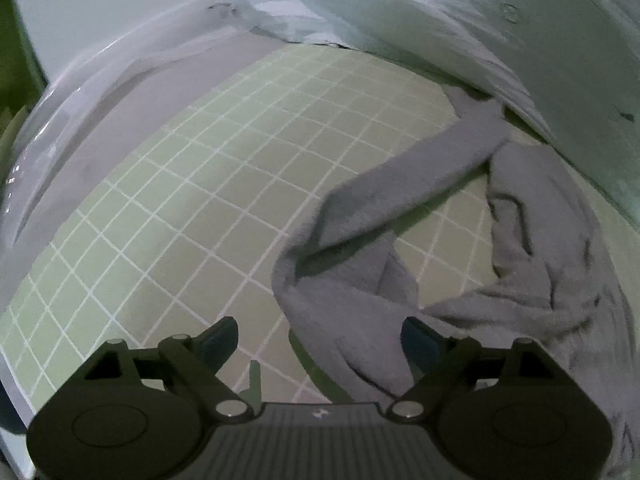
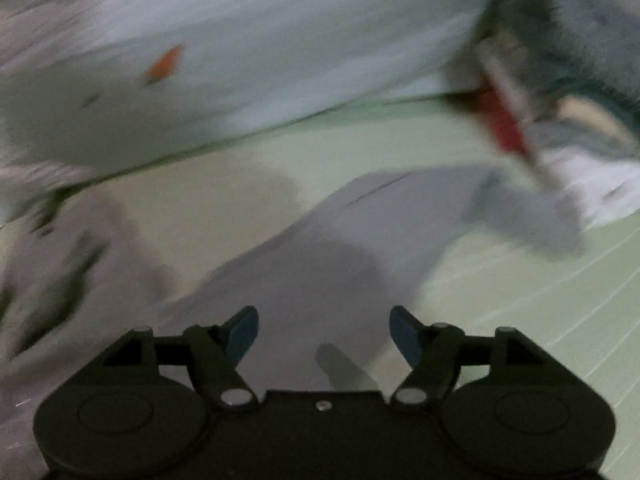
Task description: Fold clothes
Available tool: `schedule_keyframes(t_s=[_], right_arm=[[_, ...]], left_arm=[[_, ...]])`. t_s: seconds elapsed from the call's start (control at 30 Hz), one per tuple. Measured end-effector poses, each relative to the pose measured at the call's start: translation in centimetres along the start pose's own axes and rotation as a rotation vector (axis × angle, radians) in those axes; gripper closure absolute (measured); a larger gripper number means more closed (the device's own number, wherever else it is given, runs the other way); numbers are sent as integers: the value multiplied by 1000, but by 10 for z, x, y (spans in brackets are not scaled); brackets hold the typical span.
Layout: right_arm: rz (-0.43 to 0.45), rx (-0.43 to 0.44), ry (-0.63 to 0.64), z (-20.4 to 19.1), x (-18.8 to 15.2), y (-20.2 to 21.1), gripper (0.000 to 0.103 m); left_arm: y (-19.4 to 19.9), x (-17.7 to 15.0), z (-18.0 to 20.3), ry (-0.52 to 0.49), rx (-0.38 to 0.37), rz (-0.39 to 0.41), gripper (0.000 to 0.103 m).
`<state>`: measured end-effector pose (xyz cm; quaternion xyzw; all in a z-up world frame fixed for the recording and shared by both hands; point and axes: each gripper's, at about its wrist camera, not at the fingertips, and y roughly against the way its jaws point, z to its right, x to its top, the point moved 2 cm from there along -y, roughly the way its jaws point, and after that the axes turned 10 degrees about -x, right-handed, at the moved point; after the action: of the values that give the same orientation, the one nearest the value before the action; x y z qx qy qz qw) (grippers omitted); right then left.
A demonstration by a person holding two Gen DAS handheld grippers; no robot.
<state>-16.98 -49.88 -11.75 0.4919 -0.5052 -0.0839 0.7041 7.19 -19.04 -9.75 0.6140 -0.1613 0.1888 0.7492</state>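
Observation:
A grey garment (image 1: pixel 460 272) lies crumpled on the green grid mat (image 1: pixel 224 184), with a long sleeve or leg stretching up and right. My left gripper (image 1: pixel 320 340) is open and empty, just above the garment's near edge. In the blurred right wrist view, the grey garment (image 2: pixel 320 248) lies under and ahead of my right gripper (image 2: pixel 324 332), which is open and empty.
A pale grey-white cloth or wall (image 1: pixel 460 20) fills the back of the left view. A white rim (image 1: pixel 80 92) curves along the mat's left side. In the right view a pale cloth (image 2: pixel 240 60) with an orange spot and a blurred pile with red (image 2: pixel 540 112) lie behind.

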Motion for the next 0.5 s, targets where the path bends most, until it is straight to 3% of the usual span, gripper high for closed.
schedule_keyframes(t_s=[0.1, 0.3, 0.4, 0.5], right_arm=[[-39, 114, 53, -54, -27, 22, 27], [42, 211, 300, -142, -77, 69, 18], [28, 183, 309, -171, -95, 69, 14], [43, 99, 313, -188, -109, 61, 10]], left_arm=[[3, -3, -3, -43, -29, -6, 11], [10, -12, -23, -92, -86, -26, 11], [17, -20, -37, -130, -103, -40, 11], [25, -29, -51, -195, -97, -51, 11]])
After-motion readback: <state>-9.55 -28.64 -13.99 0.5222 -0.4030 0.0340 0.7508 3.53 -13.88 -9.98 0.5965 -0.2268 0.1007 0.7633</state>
